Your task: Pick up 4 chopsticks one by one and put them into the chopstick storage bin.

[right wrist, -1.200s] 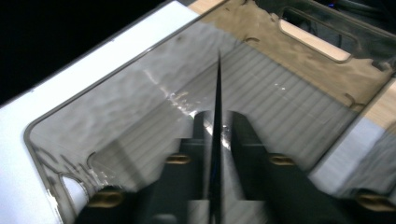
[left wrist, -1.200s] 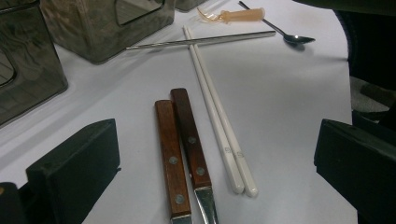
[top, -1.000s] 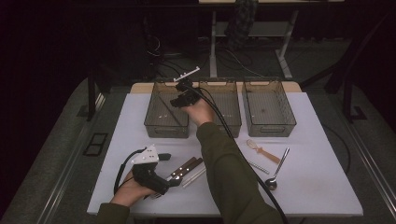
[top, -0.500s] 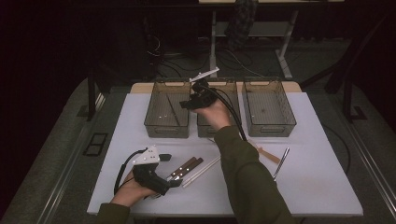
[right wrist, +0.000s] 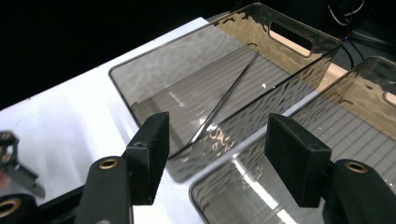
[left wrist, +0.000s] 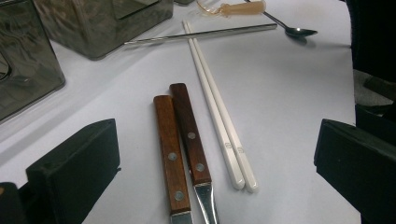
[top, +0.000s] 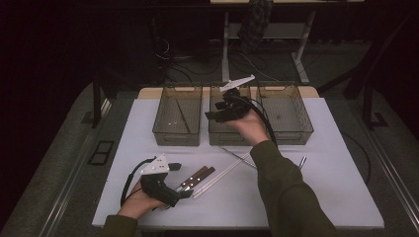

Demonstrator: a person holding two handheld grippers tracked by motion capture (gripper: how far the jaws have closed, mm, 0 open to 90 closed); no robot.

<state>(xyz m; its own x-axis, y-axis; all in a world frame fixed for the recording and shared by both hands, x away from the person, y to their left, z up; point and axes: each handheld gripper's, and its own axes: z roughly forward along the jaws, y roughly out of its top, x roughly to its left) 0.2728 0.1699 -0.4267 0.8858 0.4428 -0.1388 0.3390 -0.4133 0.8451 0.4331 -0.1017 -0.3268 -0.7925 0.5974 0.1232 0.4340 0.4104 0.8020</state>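
High view: right hand-held gripper [top: 223, 109], released and empty, has slid from the left bin [top: 177, 115] toward center; drop-off looks done.

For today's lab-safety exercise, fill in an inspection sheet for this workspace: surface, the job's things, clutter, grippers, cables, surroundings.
Surface: white table, flat, bare at the right.
Job's things: three smoky bins in a row at the far edge; a thin metal rod lies in the left one. Two wooden-handled knives, white chopsticks, a metal chopstick and a spoon lie on the table.
Clutter: nothing seen.
Grippers: left gripper low beside the knives, jaws open; right gripper over the middle bin, jaws open, empty.
Cables: a black cable loops from the left gripper.
Surroundings: dark floor, a desk frame behind.
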